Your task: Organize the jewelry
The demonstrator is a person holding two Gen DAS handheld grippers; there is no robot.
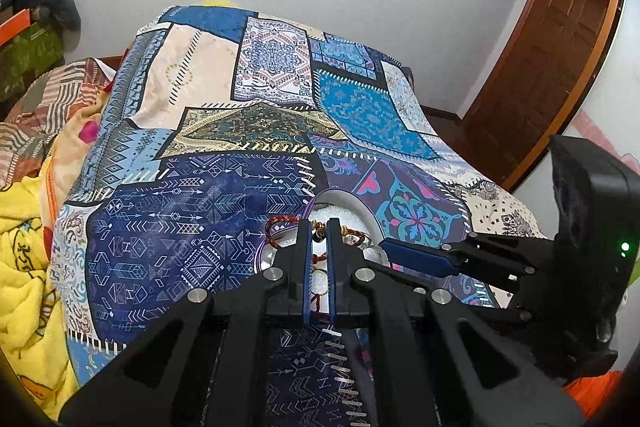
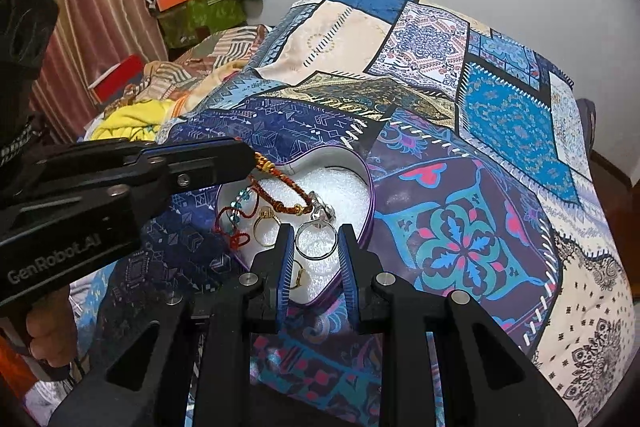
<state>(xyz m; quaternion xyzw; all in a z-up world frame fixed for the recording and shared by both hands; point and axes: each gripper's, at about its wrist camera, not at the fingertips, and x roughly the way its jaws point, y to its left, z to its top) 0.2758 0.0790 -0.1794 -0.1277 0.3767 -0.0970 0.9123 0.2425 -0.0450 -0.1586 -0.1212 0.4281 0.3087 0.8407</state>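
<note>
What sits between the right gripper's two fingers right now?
In the right wrist view, a silver ring lies between the right gripper fingers, on the white foam of the heart-shaped box. Whether the pads touch it is unclear.

Heart tin on bedspread; rings & bracelet inside, left claw over its left rim.

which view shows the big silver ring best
The right wrist view. The silver ring lies in full outline on the white padding of the heart-shaped box. In the left wrist view the left hand-held gripper covers most of the box, and the ring can't be picked out.
</note>
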